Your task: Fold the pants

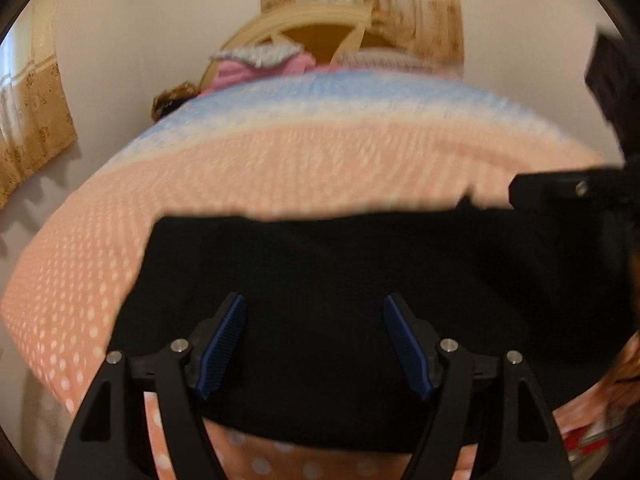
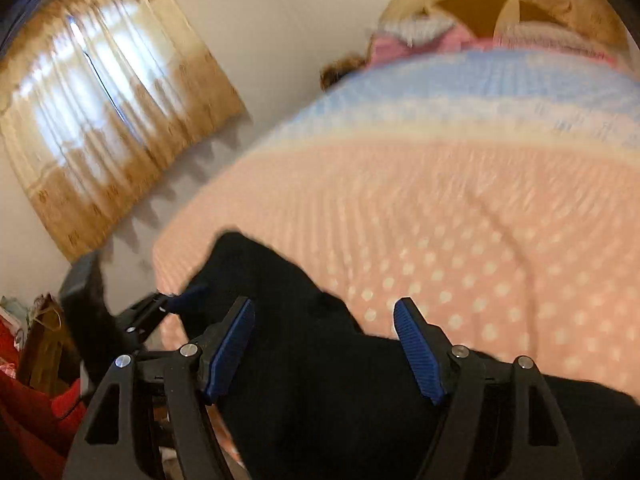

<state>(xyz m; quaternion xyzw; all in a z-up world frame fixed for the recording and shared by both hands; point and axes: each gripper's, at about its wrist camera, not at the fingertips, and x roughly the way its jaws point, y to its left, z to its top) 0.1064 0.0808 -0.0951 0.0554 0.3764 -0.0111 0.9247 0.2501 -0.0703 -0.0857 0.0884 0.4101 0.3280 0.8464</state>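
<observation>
Black pants (image 1: 340, 264) lie flat on the pink dotted bed cover (image 1: 280, 168), blurred by motion. My left gripper (image 1: 315, 300) hovers over their near part, open, its blue pads (image 1: 222, 344) wide apart and pressing on nothing. My right gripper (image 2: 325, 302) is also open above the dark cloth (image 2: 280, 280), with nothing clamped between its pads (image 2: 420, 348). In the left wrist view the right gripper (image 1: 560, 192) shows at the right edge, by the pants' far corner. In the right wrist view the left gripper (image 2: 160, 304) shows at the left, over the other end.
The cover turns blue (image 2: 480, 80) towards the cream headboard (image 1: 312, 24), where pink and grey pillows (image 1: 260, 64) lie. A curtained window (image 2: 104, 120) is on the left wall. Red cloth and a brown bag (image 2: 40, 360) sit beside the bed.
</observation>
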